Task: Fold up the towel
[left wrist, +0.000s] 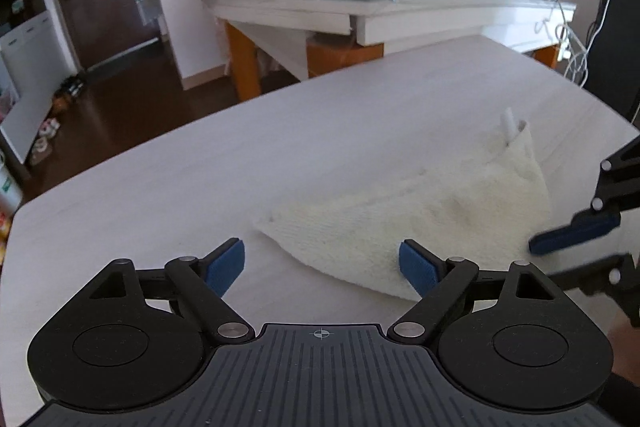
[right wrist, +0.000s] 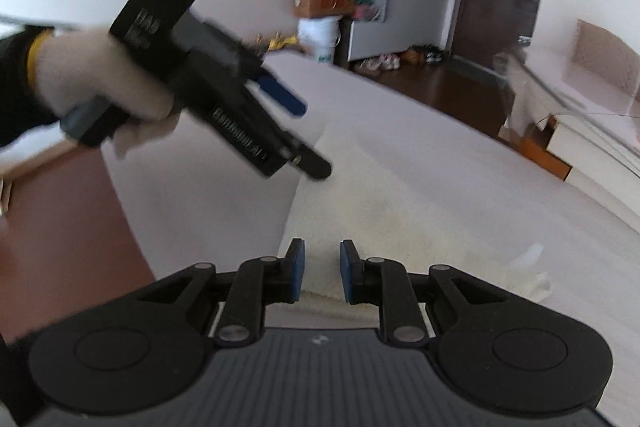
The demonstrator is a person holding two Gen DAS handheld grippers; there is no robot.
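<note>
A: Where was the towel [left wrist: 404,223] found?

B: It was seen lying on the table [left wrist: 240,155], rumpled into a rough triangle, with one corner raised at about 1 o'clock in the left wrist view and a white tag [left wrist: 509,125] sticking up there. Its long axis was judged to run from 9 o'clock toward 2 o'clock in that view.

A: And the claws?

B: The left gripper [left wrist: 322,263] was held spread wide, nothing between its pads, with the near edge of the towel lying just ahead at 12 to 1 o'clock. The right gripper [right wrist: 322,269] was parted by a narrow gap, and nothing could be seen pinched in it. Towel was seen directly under and ahead of it, at 12 o'clock.

A: Which was nearer?

B: The right was judged nearer, being placed over the cloth. The left pads were seen just short of the near edge. A grasp of that edge was judged to turn on this.

A: What was hard to make out?

B: Contact between the right pads and the cloth could not be told. The right view was blurred, the towel's edges were washed out against the pale table, and its near part was hidden behind the gripper body. The gloved hand [right wrist: 92,79] was only partly seen.
</note>
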